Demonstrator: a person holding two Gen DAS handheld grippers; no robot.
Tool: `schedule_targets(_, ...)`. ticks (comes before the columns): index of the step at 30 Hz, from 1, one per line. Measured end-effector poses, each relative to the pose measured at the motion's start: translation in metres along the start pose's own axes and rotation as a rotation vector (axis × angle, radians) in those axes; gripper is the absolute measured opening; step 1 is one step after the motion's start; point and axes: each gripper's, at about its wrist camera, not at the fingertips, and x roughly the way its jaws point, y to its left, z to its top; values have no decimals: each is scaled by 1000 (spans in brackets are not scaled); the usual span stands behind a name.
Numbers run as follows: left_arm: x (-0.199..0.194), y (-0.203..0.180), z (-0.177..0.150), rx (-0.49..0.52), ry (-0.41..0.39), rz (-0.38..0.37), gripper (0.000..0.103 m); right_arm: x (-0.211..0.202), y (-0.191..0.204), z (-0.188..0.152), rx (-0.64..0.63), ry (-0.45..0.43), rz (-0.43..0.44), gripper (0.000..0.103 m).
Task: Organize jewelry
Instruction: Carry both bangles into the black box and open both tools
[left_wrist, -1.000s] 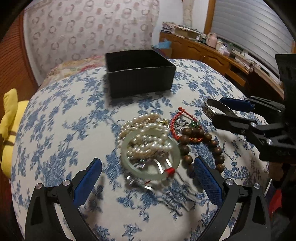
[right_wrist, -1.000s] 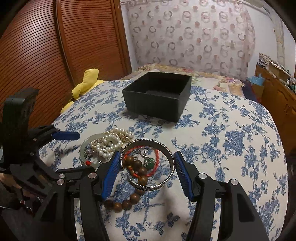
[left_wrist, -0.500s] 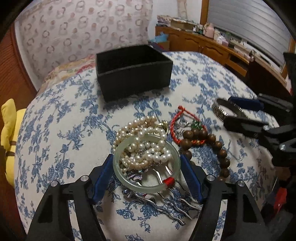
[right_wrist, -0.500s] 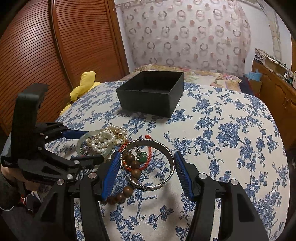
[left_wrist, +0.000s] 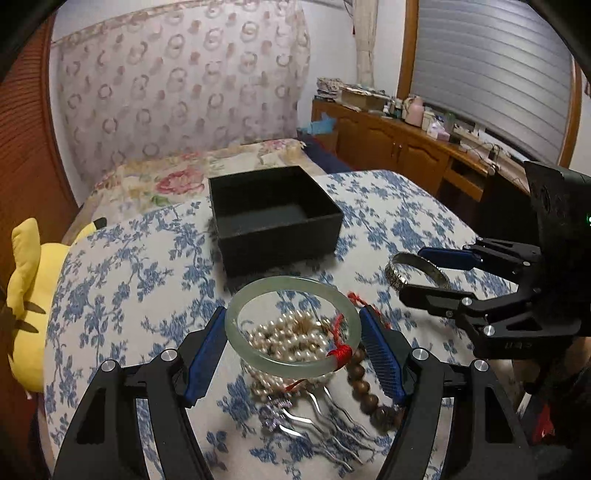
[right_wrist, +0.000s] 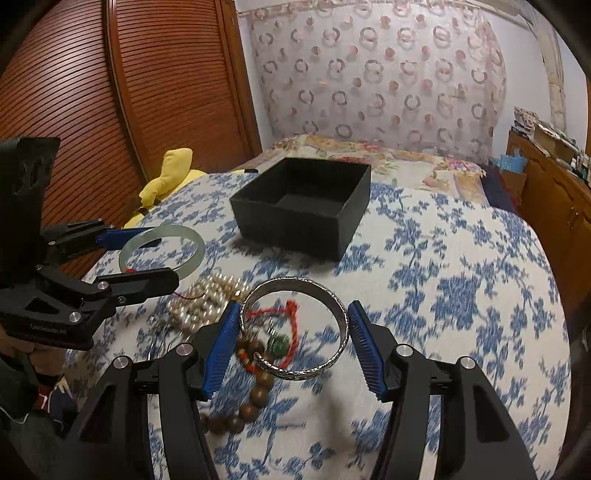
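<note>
My left gripper (left_wrist: 293, 349) is shut on a pale green jade bangle (left_wrist: 251, 350) with a red thread wrap and holds it above the jewelry pile; it also shows in the right wrist view (right_wrist: 195, 245). My right gripper (right_wrist: 291, 341) is shut on a silver bangle (right_wrist: 341, 321), lifted off the cloth; it also shows in the left wrist view (left_wrist: 397, 275). Below lie a pearl strand (left_wrist: 291, 339), brown wooden beads (right_wrist: 255, 398), a red cord bracelet with a green bead (right_wrist: 280, 345) and a silver hair comb (left_wrist: 325, 417). An open black box (left_wrist: 273, 218) stands behind, empty inside.
Everything rests on a round surface with a blue floral cloth (right_wrist: 443, 295). A yellow plush toy (left_wrist: 33, 295) sits at the left edge. A bed with a flowered cover (right_wrist: 369, 155) lies behind the box, a wooden cabinet (left_wrist: 399, 147) at the right.
My left gripper closed on the jade bangle and lifted it off the pearls. My right gripper raised the silver bangle off the cloth. Both views now sit higher and nearer the box.
</note>
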Motion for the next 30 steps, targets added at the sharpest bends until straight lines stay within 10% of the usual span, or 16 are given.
schedule_targets(30, 39, 73, 73, -92, -47, 67, 69, 104, -20, 97, -109, 10, 66, 62)
